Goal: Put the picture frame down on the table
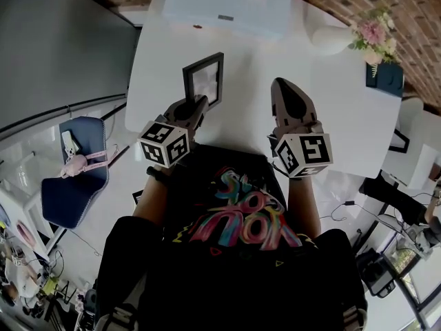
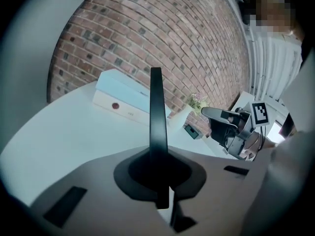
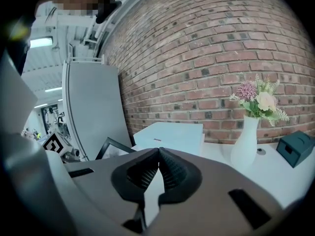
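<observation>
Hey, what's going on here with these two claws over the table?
A person has a claw in each hand above a white table. The left claw is clamped on the edge of a black picture frame, holding it upright; whether it touches the table can't be told. The right claw is shut and empty beside it. A white box and a flower vase stand further back.

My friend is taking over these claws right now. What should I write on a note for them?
Left claw: shut on the picture frame, gripping one edge and holding it upright over the white table.
Right claw: shut, empty, beside the frame.
Done: the frame is gripped.
Left: lay the frame down on the table, then let go.
</observation>
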Demonstrator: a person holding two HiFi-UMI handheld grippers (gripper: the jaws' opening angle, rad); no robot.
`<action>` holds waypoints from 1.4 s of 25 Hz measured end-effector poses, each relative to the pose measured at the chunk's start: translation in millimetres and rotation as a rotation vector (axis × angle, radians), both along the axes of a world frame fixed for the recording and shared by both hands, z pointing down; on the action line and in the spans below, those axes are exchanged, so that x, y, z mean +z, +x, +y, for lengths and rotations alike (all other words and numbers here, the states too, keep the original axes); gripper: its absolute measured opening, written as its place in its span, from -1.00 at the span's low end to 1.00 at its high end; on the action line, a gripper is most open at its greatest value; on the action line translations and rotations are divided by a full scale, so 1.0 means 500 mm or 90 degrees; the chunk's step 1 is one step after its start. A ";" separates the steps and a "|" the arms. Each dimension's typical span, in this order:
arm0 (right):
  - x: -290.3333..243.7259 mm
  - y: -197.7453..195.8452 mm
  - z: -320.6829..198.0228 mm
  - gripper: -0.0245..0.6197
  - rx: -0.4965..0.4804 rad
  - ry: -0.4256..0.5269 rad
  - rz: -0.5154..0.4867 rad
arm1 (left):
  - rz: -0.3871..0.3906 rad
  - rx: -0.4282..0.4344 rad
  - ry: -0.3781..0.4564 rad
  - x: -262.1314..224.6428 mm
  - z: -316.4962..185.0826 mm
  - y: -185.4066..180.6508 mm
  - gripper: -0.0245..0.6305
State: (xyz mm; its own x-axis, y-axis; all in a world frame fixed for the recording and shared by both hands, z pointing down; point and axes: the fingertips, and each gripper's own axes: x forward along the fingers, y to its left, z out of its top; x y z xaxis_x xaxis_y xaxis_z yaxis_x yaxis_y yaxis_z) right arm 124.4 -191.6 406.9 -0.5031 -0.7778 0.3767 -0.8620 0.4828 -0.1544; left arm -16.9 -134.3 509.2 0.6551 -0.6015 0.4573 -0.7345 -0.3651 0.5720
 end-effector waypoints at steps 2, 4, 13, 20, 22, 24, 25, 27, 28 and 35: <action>0.007 0.003 0.004 -0.87 0.002 -0.005 -0.002 | 0.014 0.004 -0.024 0.023 0.010 0.007 -0.84; 0.013 0.008 0.008 -0.87 0.008 -0.013 -0.003 | 0.031 0.004 -0.051 0.043 0.017 0.012 -0.84; 0.034 0.017 0.022 -0.87 0.022 -0.035 0.004 | 0.116 0.079 -0.189 0.112 0.082 0.051 -0.84; 0.043 0.017 0.025 -0.87 0.026 -0.045 0.000 | 0.151 0.107 -0.268 0.157 0.120 0.071 -0.84; 0.046 0.016 0.027 -0.87 0.025 -0.049 0.000 | 0.166 0.102 -0.287 0.155 0.122 0.074 -0.84; 0.049 0.017 0.028 -0.87 0.027 -0.051 -0.002 | 0.162 0.096 -0.298 0.156 0.121 0.074 -0.83; 0.050 0.019 0.029 -0.87 0.029 -0.053 -0.003 | 0.158 0.093 -0.300 0.158 0.119 0.073 -0.83; 0.052 0.022 0.031 -0.87 0.032 -0.055 -0.004 | 0.153 0.088 -0.302 0.159 0.117 0.072 -0.83; 0.053 0.023 0.032 -0.87 0.034 -0.056 -0.005 | 0.150 0.086 -0.302 0.160 0.117 0.072 -0.83; 0.057 0.023 0.038 -0.87 0.040 -0.064 -0.015 | 0.140 0.051 -0.306 0.169 0.110 0.061 -0.61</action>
